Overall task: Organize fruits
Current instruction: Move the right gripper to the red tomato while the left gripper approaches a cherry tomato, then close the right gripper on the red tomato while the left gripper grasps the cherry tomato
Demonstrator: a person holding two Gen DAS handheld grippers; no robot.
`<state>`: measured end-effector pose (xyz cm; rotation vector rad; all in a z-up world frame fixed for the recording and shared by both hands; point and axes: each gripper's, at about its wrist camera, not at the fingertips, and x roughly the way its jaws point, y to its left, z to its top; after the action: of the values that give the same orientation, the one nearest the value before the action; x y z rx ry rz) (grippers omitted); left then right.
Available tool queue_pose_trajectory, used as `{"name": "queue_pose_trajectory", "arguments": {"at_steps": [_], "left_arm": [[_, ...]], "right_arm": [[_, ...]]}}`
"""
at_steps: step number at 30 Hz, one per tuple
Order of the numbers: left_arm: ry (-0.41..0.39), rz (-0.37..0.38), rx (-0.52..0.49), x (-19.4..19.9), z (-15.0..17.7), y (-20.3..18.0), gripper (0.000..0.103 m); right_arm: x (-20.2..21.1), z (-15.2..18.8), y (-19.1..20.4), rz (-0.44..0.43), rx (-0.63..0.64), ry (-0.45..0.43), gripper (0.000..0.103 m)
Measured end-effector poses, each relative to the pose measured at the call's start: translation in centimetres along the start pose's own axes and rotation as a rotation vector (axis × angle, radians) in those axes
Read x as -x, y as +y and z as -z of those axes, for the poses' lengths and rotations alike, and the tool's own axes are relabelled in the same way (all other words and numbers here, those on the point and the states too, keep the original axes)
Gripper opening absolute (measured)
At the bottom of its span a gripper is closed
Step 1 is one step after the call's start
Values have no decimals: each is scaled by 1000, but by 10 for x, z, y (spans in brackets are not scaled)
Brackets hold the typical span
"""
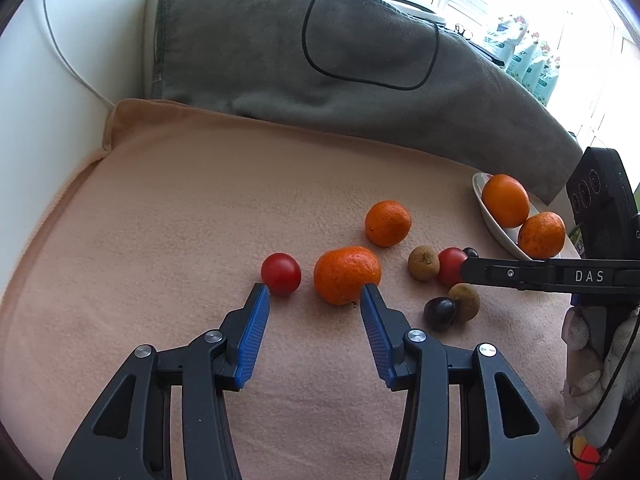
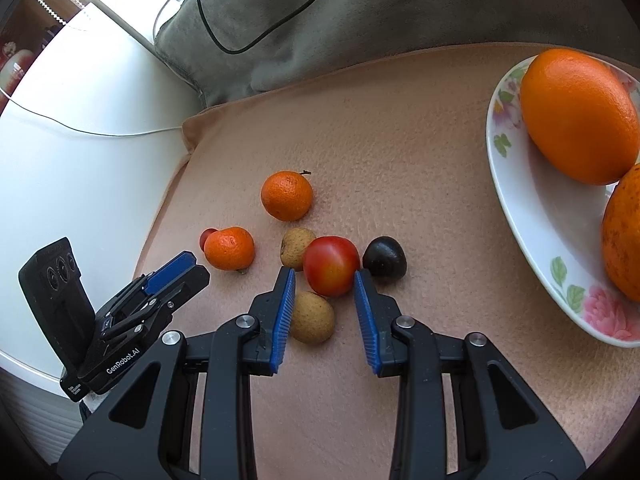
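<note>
Tongs, right: your right tongs (image 2: 325,276) sit around the red tomato (image 2: 331,265), a blue pad touching each side, so you look clamped on it; it rests on the peach blanket (image 2: 420,128), not lifted.
Tongs, left: your left tongs (image 1: 315,291) stand apart and empty, tips just short of the near mandarin (image 1: 346,274) and a small tomato (image 1: 281,273).
Done: two oranges already lie on the flowered plate (image 2: 516,200), at 2 o'clock from your right tongs: a large orange (image 2: 576,116) and a speckled orange (image 2: 624,236).
Left, citrus: the near mandarin and a far mandarin (image 2: 286,196), at 11 o'clock from the tomato you grip.
Left, small fruit: a dark plum (image 2: 385,258) at 3 o'clock, touching your right pad; a tan round fruit (image 2: 295,245) at 9 o'clock; another tan fruit (image 2: 314,318) at 7 o'clock beside your left pad; a second dark fruit (image 1: 440,312), seen only in the left view.
Progress: by my judgement you are early on, with most fruit loose.
Sorting: I cannot tell whether tomatoes belong on that plate.
Writing: "DAS" on the arm of your right tool (image 1: 588,276); "GenRobot.AI" on your left tool (image 2: 122,360).
Other labels: packets on the window sill (image 1: 528,56) bear print too small to read.
</note>
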<state>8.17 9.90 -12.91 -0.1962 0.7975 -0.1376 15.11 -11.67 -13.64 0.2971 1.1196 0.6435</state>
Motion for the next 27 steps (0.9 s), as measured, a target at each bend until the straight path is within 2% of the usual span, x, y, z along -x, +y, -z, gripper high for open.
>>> {"name": "queue_pose_trajectory", "arguments": {"at_steps": [5, 13, 17, 25, 27], "left_arm": [[16, -35, 12, -5, -3, 12, 45], [41, -68, 4, -16, -6, 18, 38], [51, -62, -9, -19, -8, 17, 38], [77, -33, -24, -30, -14, 18, 38], [82, -26, -22, -31, -14, 19, 34]], "right_arm": [[-1, 0, 3, 8, 15, -2, 32], [-4, 3, 17, 71, 103, -11, 32], [-8, 1, 21, 117, 147, -15, 32], [-14, -2, 23, 123, 197, -9, 32], [-18, -2, 22, 114, 197, 5, 33]]}}
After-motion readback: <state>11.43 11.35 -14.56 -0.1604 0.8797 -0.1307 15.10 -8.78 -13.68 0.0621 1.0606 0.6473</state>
